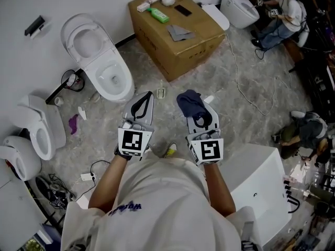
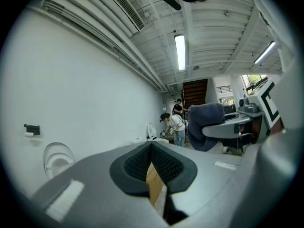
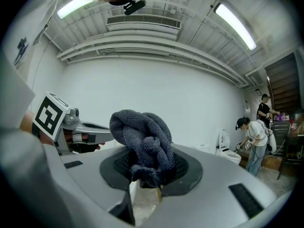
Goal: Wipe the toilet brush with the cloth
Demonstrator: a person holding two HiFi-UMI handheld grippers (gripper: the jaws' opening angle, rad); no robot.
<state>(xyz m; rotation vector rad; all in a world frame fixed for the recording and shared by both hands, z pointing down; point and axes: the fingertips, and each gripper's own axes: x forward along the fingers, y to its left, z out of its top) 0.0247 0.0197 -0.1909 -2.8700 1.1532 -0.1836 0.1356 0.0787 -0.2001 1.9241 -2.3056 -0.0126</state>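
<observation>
Head view: left gripper [image 1: 149, 95] and right gripper [image 1: 204, 109] over floor [image 1: 225, 88]; toilet brush not identifiable. Left gripper view: jaws pressed together, empty. Right gripper view: jaws clamped on bunched cloth [image 3: 142, 141]; suggest left steadies brush handle first.

We are seeing a cardboard box [image 1: 180, 41] upper centre, green bottle [image 1: 157, 15] lying on it, open toilet [image 1: 99, 56] upper left

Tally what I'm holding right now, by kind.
Tongs: 2 (left tongs, right tongs).
Cloth: 1, dark blue, clamped in the right tongs; the left tongs are shut on nothing.
Total: 3.
</observation>
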